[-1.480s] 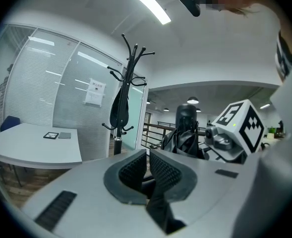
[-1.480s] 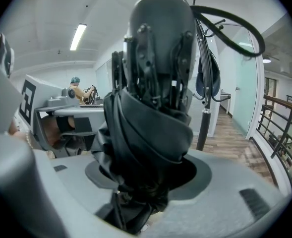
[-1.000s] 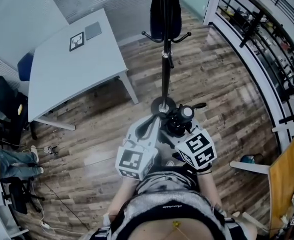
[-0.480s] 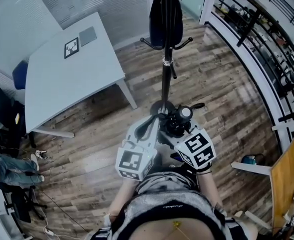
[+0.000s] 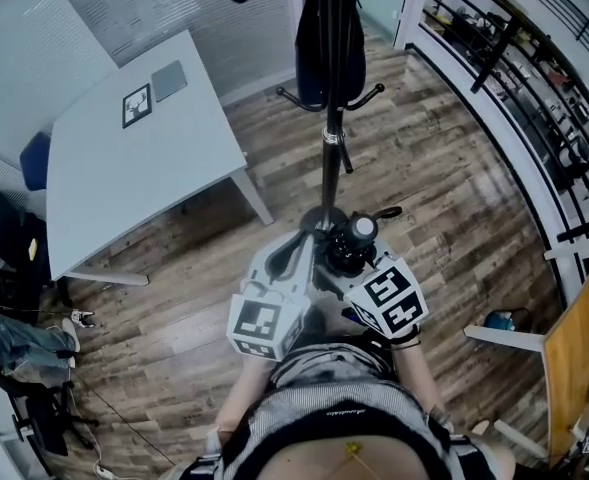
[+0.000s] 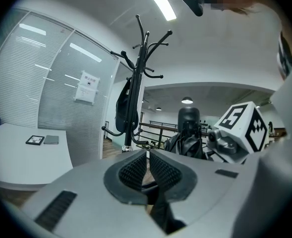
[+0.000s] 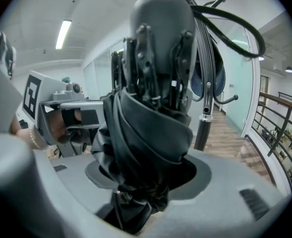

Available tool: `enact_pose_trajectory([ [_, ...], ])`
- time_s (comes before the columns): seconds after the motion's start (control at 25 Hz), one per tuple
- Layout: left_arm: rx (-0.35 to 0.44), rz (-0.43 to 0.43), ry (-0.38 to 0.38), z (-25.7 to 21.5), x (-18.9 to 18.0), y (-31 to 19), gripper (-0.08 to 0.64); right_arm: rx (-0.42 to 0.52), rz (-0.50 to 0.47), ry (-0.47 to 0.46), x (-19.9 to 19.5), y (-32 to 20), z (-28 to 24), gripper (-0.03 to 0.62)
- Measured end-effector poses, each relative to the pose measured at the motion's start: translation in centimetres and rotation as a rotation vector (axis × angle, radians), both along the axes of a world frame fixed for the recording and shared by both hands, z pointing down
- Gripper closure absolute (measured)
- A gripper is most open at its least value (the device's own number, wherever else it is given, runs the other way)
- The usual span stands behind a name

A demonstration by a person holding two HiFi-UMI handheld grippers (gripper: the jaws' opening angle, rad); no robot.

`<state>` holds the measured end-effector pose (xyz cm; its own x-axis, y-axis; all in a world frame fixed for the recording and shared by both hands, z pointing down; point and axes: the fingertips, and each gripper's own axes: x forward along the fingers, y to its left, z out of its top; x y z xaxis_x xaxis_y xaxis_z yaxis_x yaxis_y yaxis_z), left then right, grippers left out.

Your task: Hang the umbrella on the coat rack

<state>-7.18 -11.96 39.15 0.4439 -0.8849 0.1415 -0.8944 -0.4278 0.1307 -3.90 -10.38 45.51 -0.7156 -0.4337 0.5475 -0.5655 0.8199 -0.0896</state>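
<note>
Head view: I'm on the approach step, carrying the umbrella (image 5: pixel 355 240) toward the coat rack (image 5: pixel 331 118), whose base sits just beyond both tools. The right gripper (image 5: pixel 362 268) has the folded umbrella standing up out of its jaws. The left gripper (image 5: pixel 302 252) rides just beside it, on the left. A dark bag (image 5: pixel 324 38) already hangs on the coat rack.

Left gripper view: these jaws are all but together, with nothing between them. The umbrella (image 6: pixel 188 130) stands off to the right, apart from them, and the coat rack (image 6: pixel 138 78) is ahead.

Right gripper view: the jaws are clamped on the bunched fabric low on the umbrella (image 7: pixel 153 98). Its cord loop (image 7: pixel 235 26) arcs out at the top, with the coat rack's pole (image 7: pixel 204 128) close behind. Next, as I judge it, I need to raise the umbrella and bring that loop over a free hook, perhaps with the left gripper steadying the loop.
</note>
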Motion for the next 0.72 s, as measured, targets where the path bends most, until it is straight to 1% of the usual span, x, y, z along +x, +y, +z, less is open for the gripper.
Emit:
enact_pose_trajectory([
  [0.12,0.003,0.015,0.005,-0.2,0.0,-0.7,0.541,-0.002,0.013,0.000,-0.1,-0.5,0.0,0.344],
  [0.32,0.015,0.043,-0.009,-0.2,-0.2,-1.9,0.541,-0.010,0.032,0.016,-0.4,-1.5,0.6,0.344],
  [0.56,0.001,0.104,0.003,-0.3,-0.5,-3.0,0.541,-0.011,0.075,0.017,-1.2,-2.4,0.8,0.344],
  [0.72,0.024,0.117,0.002,-0.2,-0.7,-3.3,0.541,-0.010,0.101,0.019,-1.1,-2.4,1.0,0.344],
])
